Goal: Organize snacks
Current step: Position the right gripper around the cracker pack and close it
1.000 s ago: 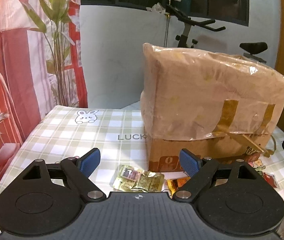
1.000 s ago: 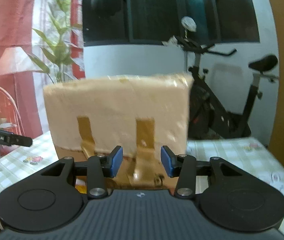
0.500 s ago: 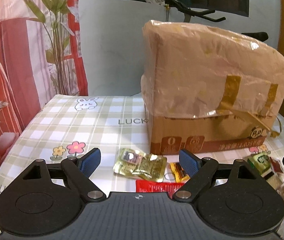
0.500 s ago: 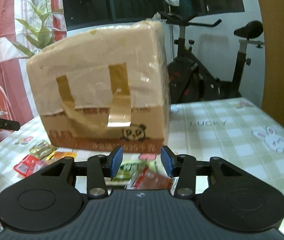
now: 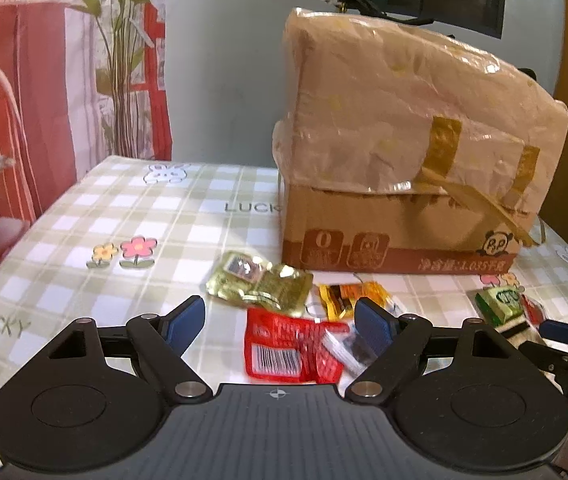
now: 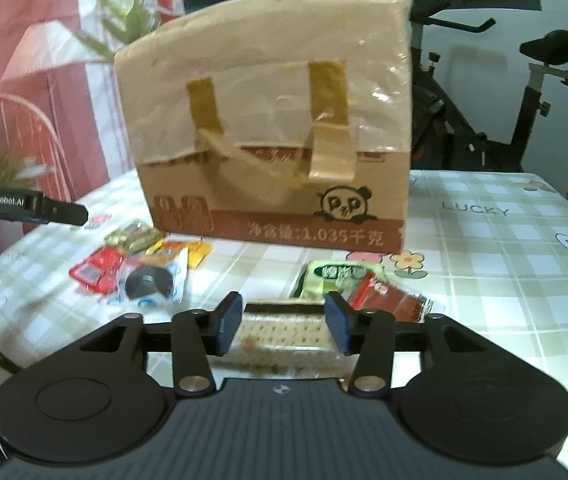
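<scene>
Snack packets lie on the checked tablecloth in front of a taped cardboard box [image 5: 404, 160]. My left gripper [image 5: 280, 320] hangs open over a red packet [image 5: 284, 348], its jaws closing slightly without touching it. A gold packet [image 5: 260, 284], an orange one [image 5: 348, 296] and a clear cookie packet [image 5: 348, 350] lie close by. My right gripper [image 6: 284, 316] is opening, its fingers either side of a cracker pack [image 6: 280, 330] and not pressing on it. Beyond it lie a green packet [image 6: 336, 276] and a dark red packet [image 6: 388, 300].
The box [image 6: 276, 140] stands just behind the snacks. The tablecloth [image 5: 124, 220] runs on to the left, with the table edge nearby. An exercise bike [image 6: 524, 100] stands behind the table on the right, a pink chair [image 6: 24, 128] on the left.
Both grippers have sunk toward the table and tipped down, bringing the snack packets into view between the fingers. The right gripper's jaws have widened around the cracker pack.
</scene>
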